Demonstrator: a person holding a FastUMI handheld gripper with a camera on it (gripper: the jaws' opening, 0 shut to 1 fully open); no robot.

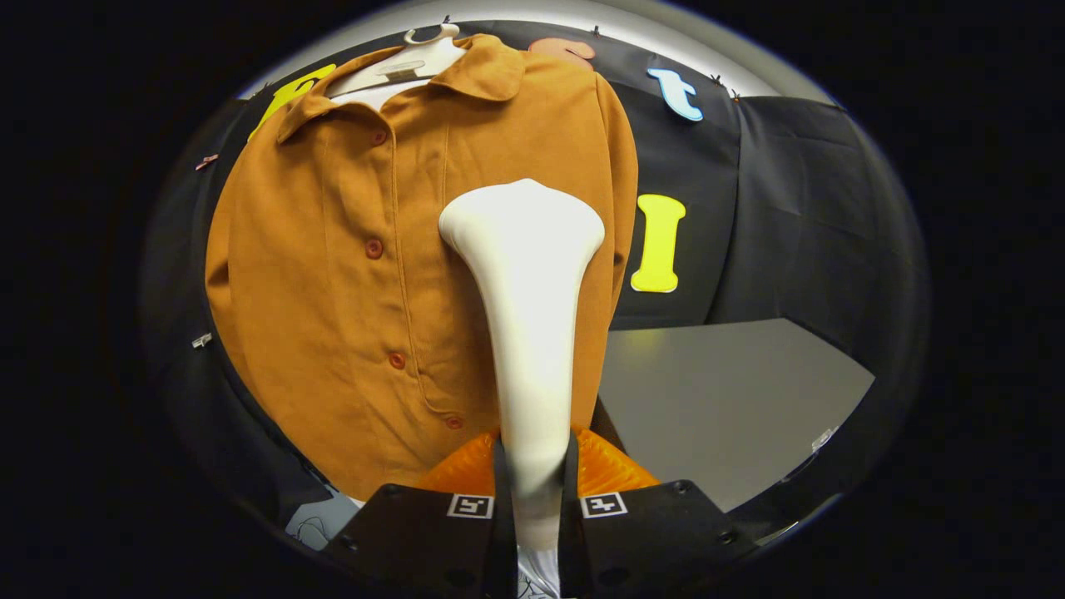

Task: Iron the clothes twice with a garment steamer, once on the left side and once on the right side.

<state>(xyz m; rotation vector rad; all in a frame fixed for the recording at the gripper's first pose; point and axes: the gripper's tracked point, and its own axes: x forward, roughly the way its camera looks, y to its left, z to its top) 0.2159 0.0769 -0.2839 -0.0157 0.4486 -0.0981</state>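
The tongs (533, 478) pinch the slim neck of a garment steamer (526, 333), one finger pressed against each side of it. Each finger carries a small square tag printed with a blocky black-and-white pattern; no readable words appear on them. The steamer is smooth, glossy and pale, a narrow stem that rises from between the fingers and flares into a broad, rounded, flattened head. The head lies over the front of the shirt (349, 274), on the panel beside the button row away from the shirt's far sleeve; whether it touches the cloth cannot be told.

The shirt is a rust-orange garment of soft, matte, slightly napped cloth, with a folded collar, a stitched placket and a line of small round buttons in a matching reddish tone. It hangs from a pale plastic hanger (413, 65) with a hook at the top, against the dark cloth wall of the booth.

Just ahead of the fingers, below the shirt's hem, sits a ribbed, translucent orange shape that I cannot identify. Beyond the steamer to the side, a flat, smooth grey table (715, 399) stretches toward the wall.
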